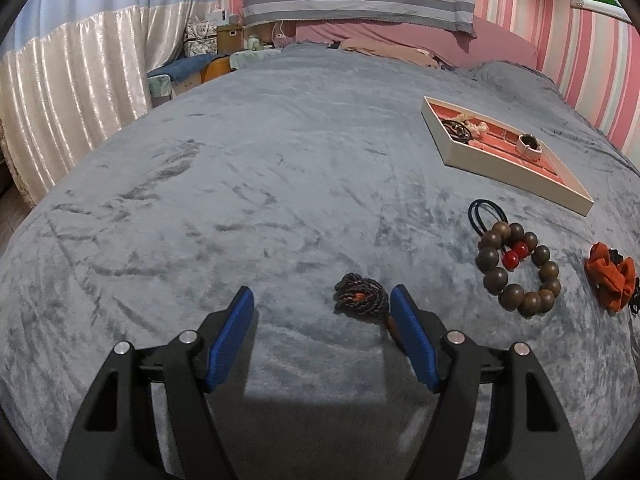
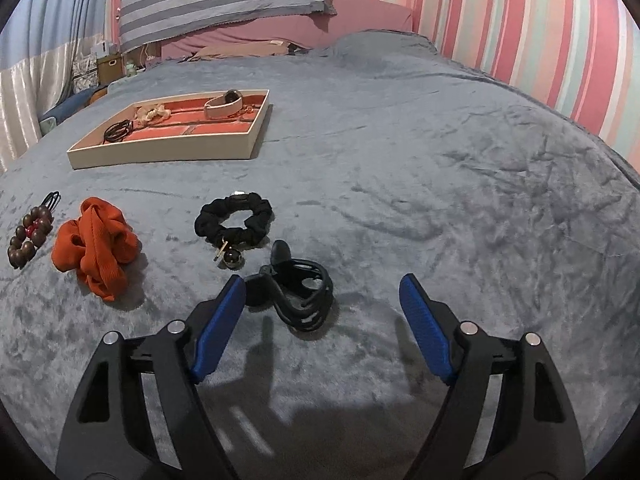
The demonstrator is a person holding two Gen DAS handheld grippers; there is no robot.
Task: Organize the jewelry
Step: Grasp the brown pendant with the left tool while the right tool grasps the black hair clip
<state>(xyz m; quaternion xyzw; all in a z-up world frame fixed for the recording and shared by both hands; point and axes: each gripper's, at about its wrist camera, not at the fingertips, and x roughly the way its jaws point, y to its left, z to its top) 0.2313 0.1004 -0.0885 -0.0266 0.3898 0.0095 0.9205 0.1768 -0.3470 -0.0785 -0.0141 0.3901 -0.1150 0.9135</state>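
My left gripper (image 1: 322,300) is open and empty above the grey blanket. A coiled dark beaded string (image 1: 360,299) lies just inside its right finger. A brown wooden bead bracelet (image 1: 518,268) with red beads and a dark hair tie (image 1: 486,214) lies to the right; it also shows in the right wrist view (image 2: 30,236). My right gripper (image 2: 322,290) is open and empty. A black hair claw (image 2: 298,290) lies between its fingers, nearer the left one. A black scrunchie (image 2: 234,220) and an orange scrunchie (image 2: 96,246) lie beyond. The jewelry tray (image 2: 160,152) holds a few pieces.
The tray (image 1: 480,164) has orange compartments and holds a pale watch band (image 1: 528,146) and dark cords. The grey blanket (image 1: 240,200) covers the bed. A striped wall (image 2: 520,20) is on the right, curtains (image 1: 60,100) on the left.
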